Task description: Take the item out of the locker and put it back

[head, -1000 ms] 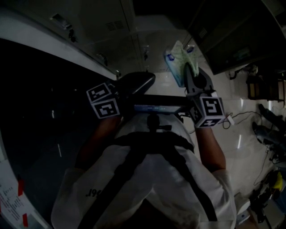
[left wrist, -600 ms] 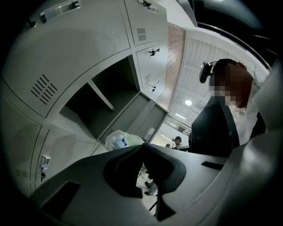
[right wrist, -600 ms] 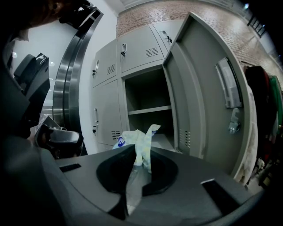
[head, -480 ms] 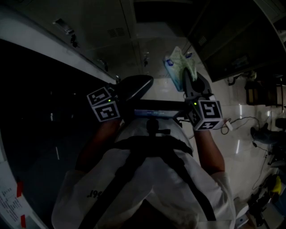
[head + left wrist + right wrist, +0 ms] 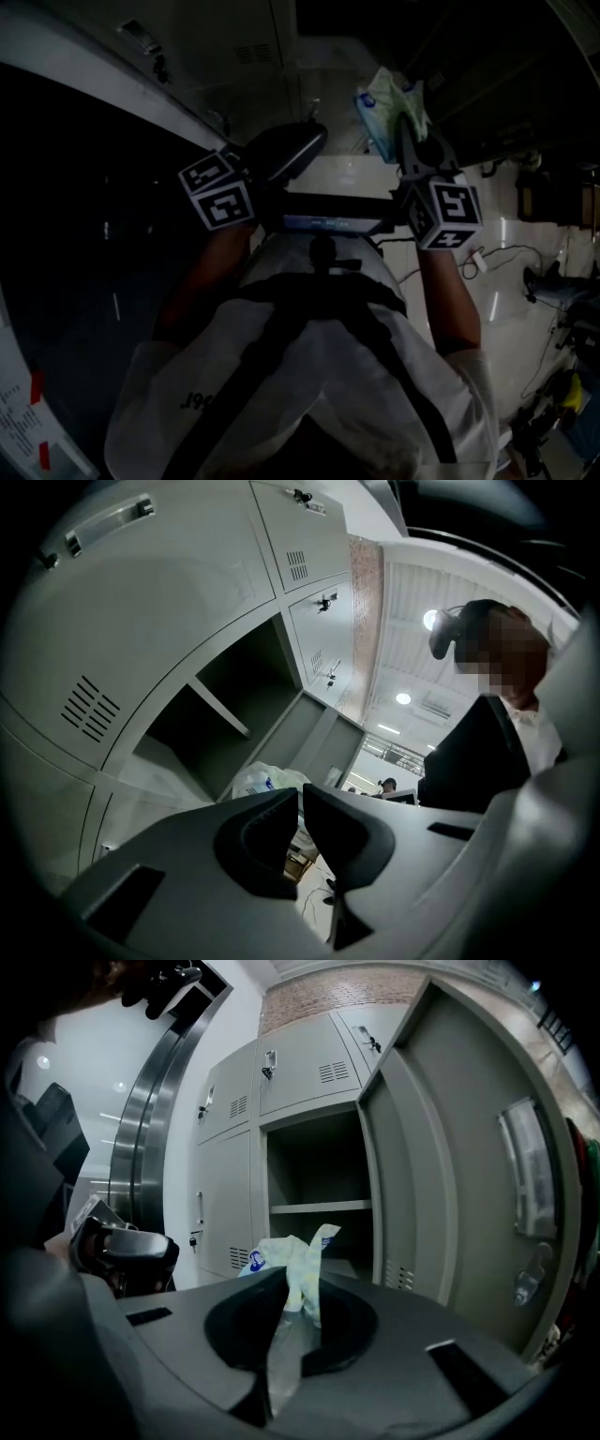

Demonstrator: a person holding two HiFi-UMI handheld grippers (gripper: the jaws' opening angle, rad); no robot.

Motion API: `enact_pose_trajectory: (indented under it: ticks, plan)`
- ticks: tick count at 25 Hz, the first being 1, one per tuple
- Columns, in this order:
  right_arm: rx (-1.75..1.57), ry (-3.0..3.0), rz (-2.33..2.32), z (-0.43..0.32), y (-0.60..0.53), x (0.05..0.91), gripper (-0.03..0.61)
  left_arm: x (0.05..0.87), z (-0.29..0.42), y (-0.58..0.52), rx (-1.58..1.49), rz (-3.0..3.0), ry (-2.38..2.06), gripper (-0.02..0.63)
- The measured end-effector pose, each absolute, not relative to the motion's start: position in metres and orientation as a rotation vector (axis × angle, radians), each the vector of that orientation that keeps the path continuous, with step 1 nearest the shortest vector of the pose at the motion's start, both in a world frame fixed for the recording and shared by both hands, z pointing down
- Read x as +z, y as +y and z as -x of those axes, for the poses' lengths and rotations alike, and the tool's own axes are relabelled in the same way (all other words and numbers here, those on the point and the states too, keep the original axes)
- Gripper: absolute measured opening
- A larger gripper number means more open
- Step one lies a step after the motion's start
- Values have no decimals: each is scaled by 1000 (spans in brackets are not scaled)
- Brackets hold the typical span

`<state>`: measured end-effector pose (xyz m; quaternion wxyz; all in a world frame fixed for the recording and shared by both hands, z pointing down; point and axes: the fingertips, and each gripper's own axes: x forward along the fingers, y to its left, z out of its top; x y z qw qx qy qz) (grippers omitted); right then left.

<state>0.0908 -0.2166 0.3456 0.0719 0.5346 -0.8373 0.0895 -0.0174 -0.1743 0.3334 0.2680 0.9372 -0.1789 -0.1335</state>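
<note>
A crumpled white plastic bag [image 5: 387,101] with blue print hangs from my right gripper [image 5: 404,131], whose jaws are shut on a fold of it. In the right gripper view the bag [image 5: 298,1258] rises between the jaws, in front of an open grey locker [image 5: 315,1174] with one shelf inside. That locker's door [image 5: 450,1176] stands swung out to the right. My left gripper [image 5: 314,138] is held level beside the right one, and its jaws [image 5: 300,799] are shut with nothing between them. Behind them the bag [image 5: 265,780] shows, with the open locker [image 5: 234,705] above.
Closed locker doors [image 5: 230,1110] flank the open one. A shiny steel column [image 5: 141,1138] stands at the left in the right gripper view. Cables and a white plug [image 5: 478,261] lie on the pale floor at the right. Dark glass [image 5: 84,234] fills the left of the head view.
Both grippers have moved a little up the head view, toward the lockers, side by side. The bag went along in the right gripper's grip.
</note>
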Motion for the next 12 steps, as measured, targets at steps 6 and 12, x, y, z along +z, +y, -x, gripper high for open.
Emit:
enact_pose_trajectory:
  ticks: [6,12]
  plan:
    - [217,-2530,-1579,-83,-235,334,6,321,14,-193,-343,-2569,-517,3]
    - [190,-2546,-1560,-76,-252,323,6,310,11,-205,-325,-2610,-516,3]
